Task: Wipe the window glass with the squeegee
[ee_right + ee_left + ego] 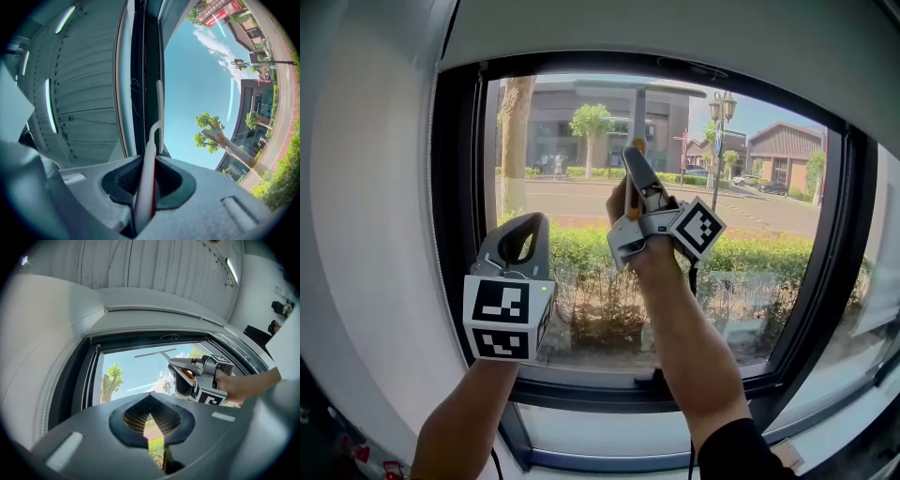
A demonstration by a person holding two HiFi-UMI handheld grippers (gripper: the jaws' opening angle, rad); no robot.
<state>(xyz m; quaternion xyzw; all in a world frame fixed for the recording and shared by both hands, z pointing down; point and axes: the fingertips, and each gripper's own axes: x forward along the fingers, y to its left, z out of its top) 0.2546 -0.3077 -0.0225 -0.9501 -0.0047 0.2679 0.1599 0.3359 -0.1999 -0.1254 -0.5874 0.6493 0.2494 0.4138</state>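
The right gripper (146, 187) is clamped on the squeegee (147, 164). Its pale handle, with a red-orange stripe down one side, sits squeezed between the two pads (125, 179) and runs straight out past the fingertips. Just beyond them the handle bends at a thin neck into the blade (160, 103). The blade lies crosswise to the fingers, close along the dark window frame (139, 56) at the top edge of the window glass (201, 93) (whether the rubber actually touches the pane I cannot tell). The left gripper (150, 437) hangs lower, off to the left of the right one, with its jaws together and nothing between its pads.

Judging by its slim build, the squeegee should be light and its handle stiff, so the load on the fingers is small. The likelier trouble is twist, since a smooth, narrow handle can roll between flat pads once the blade drags. The hold as it stands, low on the handle and well behind the neck, looks sound. The rubber edge is probably soft and will flex, so it wants even, moderate pressure against the hard, brittle glass.
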